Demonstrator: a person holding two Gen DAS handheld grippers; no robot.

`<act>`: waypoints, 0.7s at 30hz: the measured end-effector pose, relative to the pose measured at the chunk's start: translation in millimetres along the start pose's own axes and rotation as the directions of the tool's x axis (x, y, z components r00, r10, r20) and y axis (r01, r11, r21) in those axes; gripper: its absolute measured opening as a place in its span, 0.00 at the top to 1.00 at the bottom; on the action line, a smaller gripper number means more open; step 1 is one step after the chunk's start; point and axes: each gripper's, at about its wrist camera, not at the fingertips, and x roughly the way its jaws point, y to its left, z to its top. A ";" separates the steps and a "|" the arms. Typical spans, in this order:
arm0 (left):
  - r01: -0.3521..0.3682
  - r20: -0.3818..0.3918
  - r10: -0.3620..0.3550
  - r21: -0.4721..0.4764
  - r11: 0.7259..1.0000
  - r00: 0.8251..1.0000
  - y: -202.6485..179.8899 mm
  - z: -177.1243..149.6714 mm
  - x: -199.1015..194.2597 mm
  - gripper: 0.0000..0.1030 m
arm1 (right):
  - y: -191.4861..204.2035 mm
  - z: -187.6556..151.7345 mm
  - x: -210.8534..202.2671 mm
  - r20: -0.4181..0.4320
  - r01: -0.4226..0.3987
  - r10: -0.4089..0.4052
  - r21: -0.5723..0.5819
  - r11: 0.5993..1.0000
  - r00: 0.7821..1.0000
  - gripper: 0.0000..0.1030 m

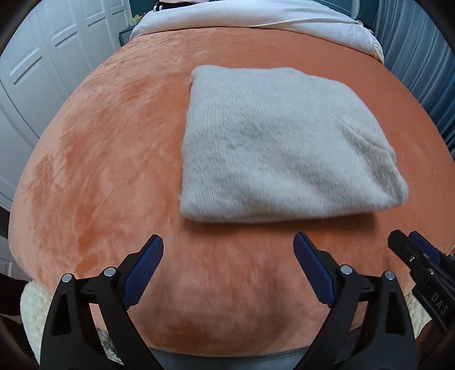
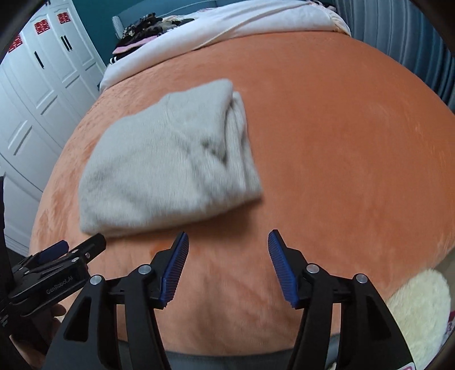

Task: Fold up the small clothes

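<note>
A fluffy light-grey garment (image 1: 278, 145) lies folded into a thick rectangle on the orange bedspread (image 1: 113, 159); it also shows in the right wrist view (image 2: 165, 162), with its layered edges at the right. My left gripper (image 1: 227, 256) is open and empty, just short of the garment's near edge. My right gripper (image 2: 227, 250) is open and empty, near the garment's near right corner. Each gripper shows at the edge of the other's view: the right one (image 1: 409, 250) and the left one (image 2: 82, 247).
A white duvet (image 1: 256, 14) and dark clothes (image 2: 142, 31) lie at the far end of the bed. White wardrobe doors (image 2: 42, 85) stand to the left, a blue-grey curtain (image 1: 421, 62) to the right. A cream fleecy item (image 2: 421, 307) hangs at the bed's near edge.
</note>
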 end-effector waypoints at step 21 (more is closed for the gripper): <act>-0.037 0.009 0.037 0.020 0.999 0.999 -16.8 -32.4 -4.9 0.12 | 15.0 -40.0 1.7 -0.010 0.028 -0.028 -0.039 0.999 1.000 0.40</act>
